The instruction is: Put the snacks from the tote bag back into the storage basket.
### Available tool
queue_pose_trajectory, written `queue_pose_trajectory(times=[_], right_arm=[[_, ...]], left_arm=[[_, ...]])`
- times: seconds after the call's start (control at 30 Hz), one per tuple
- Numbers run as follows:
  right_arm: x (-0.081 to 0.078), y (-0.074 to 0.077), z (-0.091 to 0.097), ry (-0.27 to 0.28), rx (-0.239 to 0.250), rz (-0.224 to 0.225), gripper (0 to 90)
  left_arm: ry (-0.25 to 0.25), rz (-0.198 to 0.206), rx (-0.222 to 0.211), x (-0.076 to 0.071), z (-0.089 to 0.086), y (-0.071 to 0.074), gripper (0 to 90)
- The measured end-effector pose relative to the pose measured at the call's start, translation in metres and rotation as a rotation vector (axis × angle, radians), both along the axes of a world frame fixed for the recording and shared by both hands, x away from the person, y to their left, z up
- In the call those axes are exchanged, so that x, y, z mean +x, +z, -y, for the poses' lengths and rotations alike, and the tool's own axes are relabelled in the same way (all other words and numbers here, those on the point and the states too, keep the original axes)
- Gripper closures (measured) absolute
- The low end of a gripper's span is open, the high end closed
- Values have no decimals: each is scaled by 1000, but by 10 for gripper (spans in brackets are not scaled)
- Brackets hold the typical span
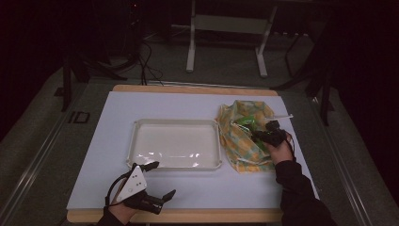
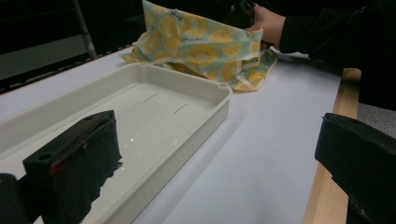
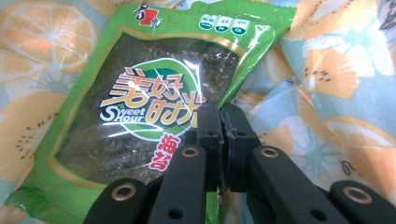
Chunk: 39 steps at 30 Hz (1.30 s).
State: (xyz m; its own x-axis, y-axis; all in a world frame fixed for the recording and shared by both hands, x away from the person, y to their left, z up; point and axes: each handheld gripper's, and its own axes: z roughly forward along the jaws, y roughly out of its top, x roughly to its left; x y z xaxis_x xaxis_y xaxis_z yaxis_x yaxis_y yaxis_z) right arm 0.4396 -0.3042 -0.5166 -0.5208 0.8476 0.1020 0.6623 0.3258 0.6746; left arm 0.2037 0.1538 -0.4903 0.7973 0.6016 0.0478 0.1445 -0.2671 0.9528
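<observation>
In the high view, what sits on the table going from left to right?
Left gripper, open at the near left edge → white tray → fruit-print cloth bag → right gripper, shut on the green snack packet at the bag.

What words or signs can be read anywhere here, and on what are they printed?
"Sweet Hour": in white Latin letters on the front of the green plastic snack packet, which lies on the orange-patterned cloth bag.
Large orange and red Chinese characters: same packet, around that name; clearly printed.
Small red logo and three round badges: packet's top edge, too small to read.
White plastic tray: no writing.
</observation>
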Motion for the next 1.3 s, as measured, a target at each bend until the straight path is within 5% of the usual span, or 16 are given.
queue_pose_trajectory(times=[0.73, 1.3], right_arm=[[-24, 38, 6, -92, 49, 128, 893], [-35, 60, 24, -173, 102, 179, 892]], left_arm=[[4, 7, 0, 0, 0, 0, 4], [5, 12, 0, 0, 0, 1, 4]])
